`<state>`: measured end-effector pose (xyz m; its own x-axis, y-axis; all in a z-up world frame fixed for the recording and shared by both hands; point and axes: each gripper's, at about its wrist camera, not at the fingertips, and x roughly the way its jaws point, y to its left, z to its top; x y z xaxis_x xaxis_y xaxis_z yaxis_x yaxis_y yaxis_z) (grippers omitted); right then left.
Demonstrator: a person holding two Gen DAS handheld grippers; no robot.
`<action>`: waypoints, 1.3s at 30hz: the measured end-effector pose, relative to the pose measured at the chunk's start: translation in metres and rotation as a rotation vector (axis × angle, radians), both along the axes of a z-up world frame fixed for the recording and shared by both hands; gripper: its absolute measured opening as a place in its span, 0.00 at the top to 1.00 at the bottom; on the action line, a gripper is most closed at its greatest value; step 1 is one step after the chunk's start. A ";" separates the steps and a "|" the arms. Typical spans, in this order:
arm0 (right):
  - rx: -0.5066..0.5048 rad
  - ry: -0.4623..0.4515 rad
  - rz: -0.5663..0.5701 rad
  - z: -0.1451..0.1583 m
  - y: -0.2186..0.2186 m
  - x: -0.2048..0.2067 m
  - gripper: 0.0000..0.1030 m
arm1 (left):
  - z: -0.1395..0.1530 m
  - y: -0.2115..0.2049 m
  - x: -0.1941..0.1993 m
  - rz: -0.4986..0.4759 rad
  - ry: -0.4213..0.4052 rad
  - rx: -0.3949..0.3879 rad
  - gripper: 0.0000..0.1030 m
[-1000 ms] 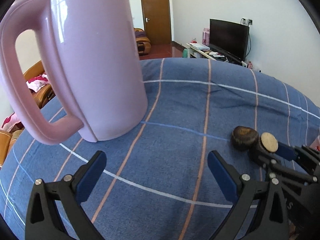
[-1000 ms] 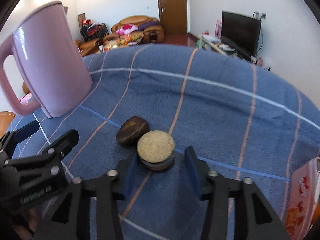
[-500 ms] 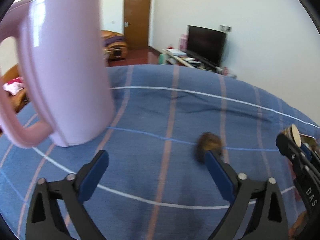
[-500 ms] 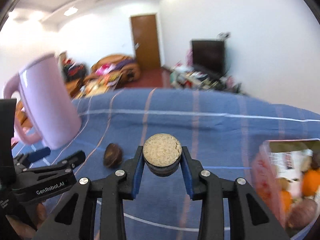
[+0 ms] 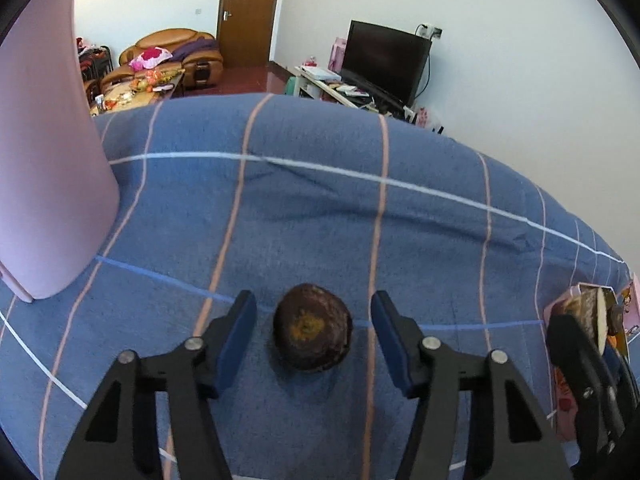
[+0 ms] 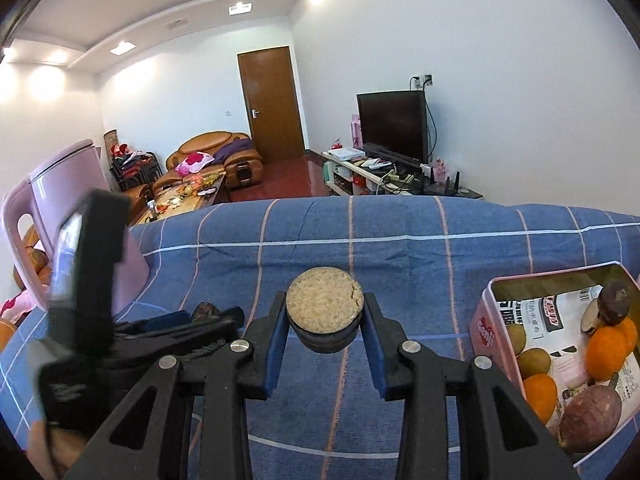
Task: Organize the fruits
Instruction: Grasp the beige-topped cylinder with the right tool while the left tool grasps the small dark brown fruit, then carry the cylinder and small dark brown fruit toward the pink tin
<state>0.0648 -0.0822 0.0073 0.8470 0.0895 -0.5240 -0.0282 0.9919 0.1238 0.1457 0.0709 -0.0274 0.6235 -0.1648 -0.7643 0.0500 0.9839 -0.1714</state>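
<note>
A dark brown round fruit (image 5: 312,328) lies on the blue checked cloth (image 5: 320,220). My left gripper (image 5: 313,338) is open, its jaws on either side of the fruit without touching it. My right gripper (image 6: 325,326) is shut on a dark cut fruit piece (image 6: 325,308) with a pale grainy face, held above the cloth. That piece also shows at the right edge of the left wrist view (image 5: 592,316). A pink tin box (image 6: 494,322) at the right holds oranges (image 6: 606,348), kiwis and a sweet potato (image 6: 590,416).
A tall pink kettle (image 5: 44,160) stands on the cloth at the left, also in the right wrist view (image 6: 72,188). The left gripper's body (image 6: 84,308) fills the left of the right wrist view. Behind are a sofa, a door and a television.
My left gripper moved right and closer, and the brown fruit now sits between its open jaws. My right gripper lifted the cut piece and moved right, bringing more of the tin box into view.
</note>
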 end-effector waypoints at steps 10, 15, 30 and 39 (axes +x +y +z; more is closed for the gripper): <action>-0.024 0.000 0.014 -0.001 0.009 0.005 0.64 | 0.004 0.013 -0.017 0.053 -0.042 -0.016 0.63; -0.056 -0.027 0.016 -0.003 0.017 -0.001 0.64 | 0.014 0.013 -0.040 0.129 -0.146 0.061 0.63; -0.115 -0.095 -0.010 0.002 0.024 -0.032 0.63 | 0.029 0.009 -0.082 0.161 -0.268 0.151 0.63; -0.104 -0.092 -0.027 0.003 0.017 -0.044 0.63 | 0.035 0.004 -0.108 0.174 -0.320 0.172 0.63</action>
<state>0.0206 -0.0650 0.0101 0.8931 0.0153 -0.4496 -0.0076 0.9998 0.0188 0.0376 0.0747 0.0078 0.8415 0.0779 -0.5346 -0.0959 0.9954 -0.0060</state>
